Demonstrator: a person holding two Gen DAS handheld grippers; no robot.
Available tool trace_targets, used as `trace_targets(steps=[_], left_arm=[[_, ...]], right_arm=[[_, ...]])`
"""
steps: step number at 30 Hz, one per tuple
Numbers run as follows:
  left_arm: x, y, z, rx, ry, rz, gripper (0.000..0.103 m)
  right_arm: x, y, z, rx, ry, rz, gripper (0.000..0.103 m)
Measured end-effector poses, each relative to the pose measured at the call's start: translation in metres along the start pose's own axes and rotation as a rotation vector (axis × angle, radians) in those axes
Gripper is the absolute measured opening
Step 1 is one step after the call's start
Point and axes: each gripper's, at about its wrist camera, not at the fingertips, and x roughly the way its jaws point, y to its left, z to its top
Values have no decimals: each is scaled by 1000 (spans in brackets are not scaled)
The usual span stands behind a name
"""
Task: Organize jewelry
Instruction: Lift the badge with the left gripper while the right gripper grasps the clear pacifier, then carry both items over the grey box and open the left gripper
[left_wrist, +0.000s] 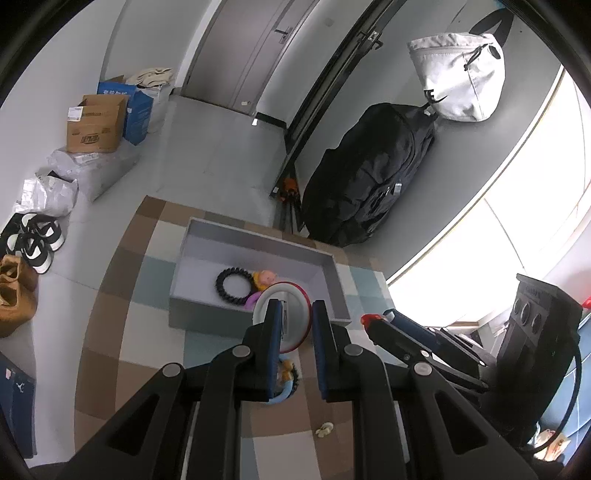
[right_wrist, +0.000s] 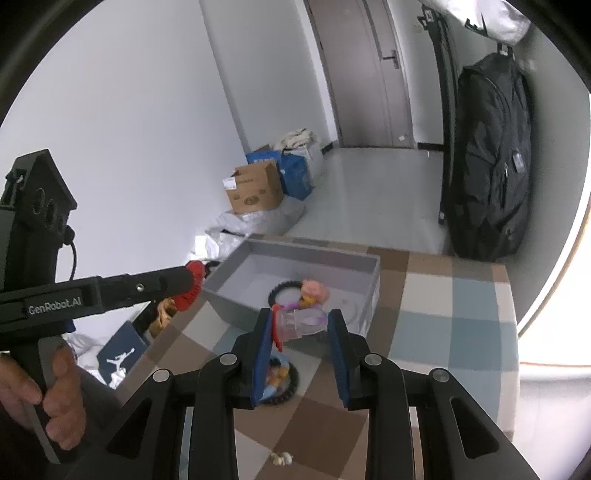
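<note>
Holding a red-rimmed ring (left_wrist: 284, 317) above the near edge of the grey box (left_wrist: 325, 266), the left tool (left_wrist: 295, 314) is clamped tight, apparently so it can drop it beside the black bracelet (left_wrist: 231, 286) inside. The right tool (right_wrist: 301, 325), barely parted, pinches a clear ring (right_wrist: 303, 321) over the desk (right_wrist: 461, 314), likely bound for the same box.

Beside the grey box (left_wrist: 255, 258), on its near side, a blue bracelet (left_wrist: 286, 393) lies mostly hidden behind the fingers of the left hand-held gripper (left_wrist: 295, 314). In the right wrist view the clear ring (right_wrist: 303, 321) between the blue pads is blurred, so its shape is not sure. The small cream thing (right_wrist: 281, 458) on the counter (right_wrist: 461, 332), nearer than the box, is too small to name.
</note>
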Motion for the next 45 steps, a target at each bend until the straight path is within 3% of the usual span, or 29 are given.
trace_targets(steps=[10,23,36,45], left_arm=[[11,0,17,2,-3,5,12],[54,10,42,-6,32,-4,12],[86,17,42,-1,124,27,12],[93,17,42,-5,141,32,12]], right_arm=[[3,-1,26,-26,-29,29,28],[46,-24,51,5,-11,77,28],[80,-49,53,66,35,114,28],[92,-54,49,72,78,114,30]])
